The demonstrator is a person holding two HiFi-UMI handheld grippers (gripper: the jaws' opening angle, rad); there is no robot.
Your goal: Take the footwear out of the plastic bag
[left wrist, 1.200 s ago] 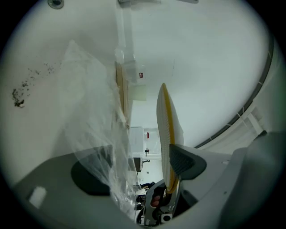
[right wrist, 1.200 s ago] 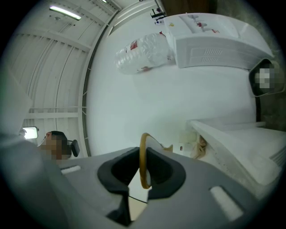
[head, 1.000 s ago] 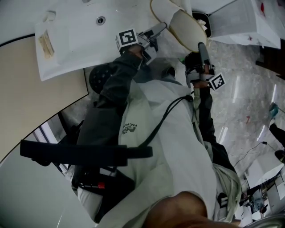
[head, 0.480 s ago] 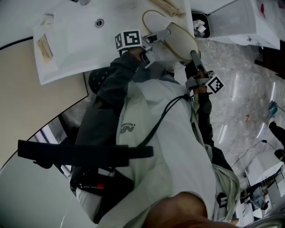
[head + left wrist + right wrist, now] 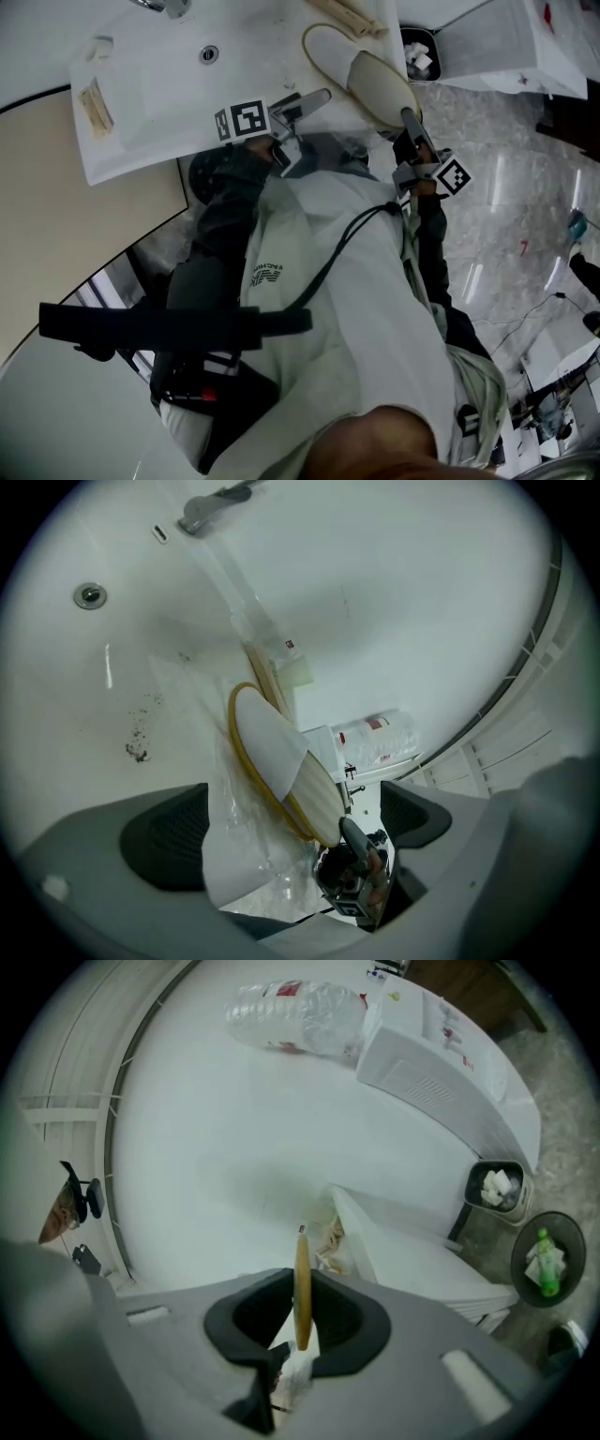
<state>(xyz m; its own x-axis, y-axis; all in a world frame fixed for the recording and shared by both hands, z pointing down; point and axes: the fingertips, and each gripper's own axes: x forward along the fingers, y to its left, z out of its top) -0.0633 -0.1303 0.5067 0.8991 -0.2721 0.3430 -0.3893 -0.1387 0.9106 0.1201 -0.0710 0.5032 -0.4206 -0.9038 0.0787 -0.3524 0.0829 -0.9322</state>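
A white slipper with a tan sole [image 5: 364, 73] lies tilted over the front edge of the white counter [image 5: 150, 112]. My right gripper [image 5: 410, 122] is shut on its heel end; in the right gripper view the sole's yellow edge [image 5: 302, 1279] stands upright between the pads of that gripper [image 5: 300, 1321]. A clear plastic bag [image 5: 239, 850] hangs crumpled beside and under the slipper [image 5: 281, 761]. My left gripper [image 5: 305, 101] stands wide open a little left of the slipper. In its own view the left gripper [image 5: 291, 822] has bag and slipper ahead between the jaws, untouched by the pads.
The basin has a drain [image 5: 208, 54] and a faucet [image 5: 211, 503]. A second pale slipper [image 5: 352, 14] lies further back. A wrapped stack of cups [image 5: 295, 1007] sits on the counter. Waste bins [image 5: 417, 56] stand on the floor at the counter's end.
My left gripper has drawn back left and toward me, away from the slipper, and its jaws have spread. The slipper, held by the right gripper, has shifted slightly down.
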